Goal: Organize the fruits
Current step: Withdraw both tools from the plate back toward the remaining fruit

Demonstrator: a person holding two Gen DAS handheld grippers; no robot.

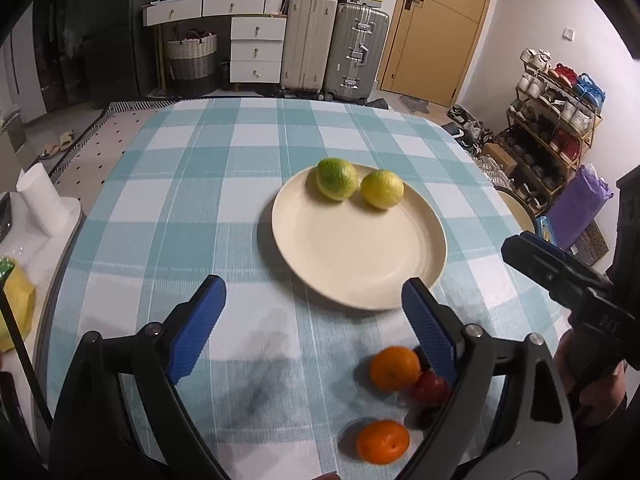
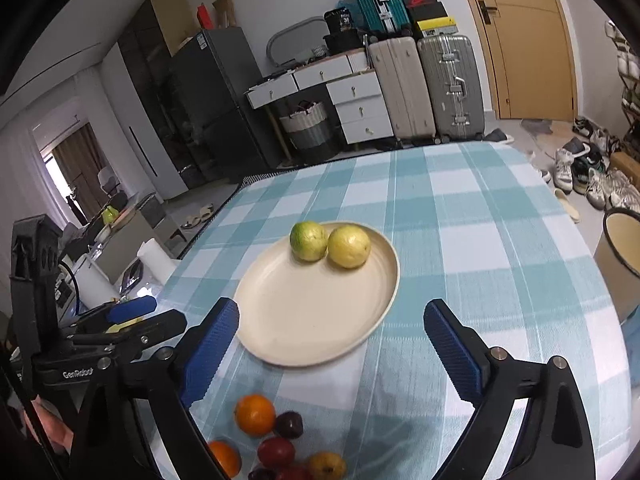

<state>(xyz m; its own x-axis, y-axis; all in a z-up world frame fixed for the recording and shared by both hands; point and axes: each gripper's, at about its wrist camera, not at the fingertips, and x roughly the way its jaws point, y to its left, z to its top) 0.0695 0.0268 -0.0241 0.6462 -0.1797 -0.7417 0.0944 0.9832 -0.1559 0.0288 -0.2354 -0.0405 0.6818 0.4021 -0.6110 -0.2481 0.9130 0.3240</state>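
Note:
A cream plate (image 1: 356,248) lies mid-table on the blue-checked cloth and holds a green citrus fruit (image 1: 336,179) and a yellow one (image 1: 382,189) at its far rim. My left gripper (image 1: 314,284) hovers open and empty before the plate's near edge. Below its right finger lie two oranges (image 1: 394,367) (image 1: 383,441) and a red fruit (image 1: 430,387). My right gripper (image 2: 331,306) is open and empty too, above the near side of the plate (image 2: 312,320). Near the table's front edge sits a cluster: an orange (image 2: 255,415), a dark plum (image 2: 289,425) and a red fruit (image 2: 276,452).
A white paper roll (image 1: 38,196) and a yellow pack (image 1: 16,300) stand off the table's left edge. A cream bowl (image 2: 624,240) sits past the right edge. Suitcases, drawers and a shoe rack line the far wall.

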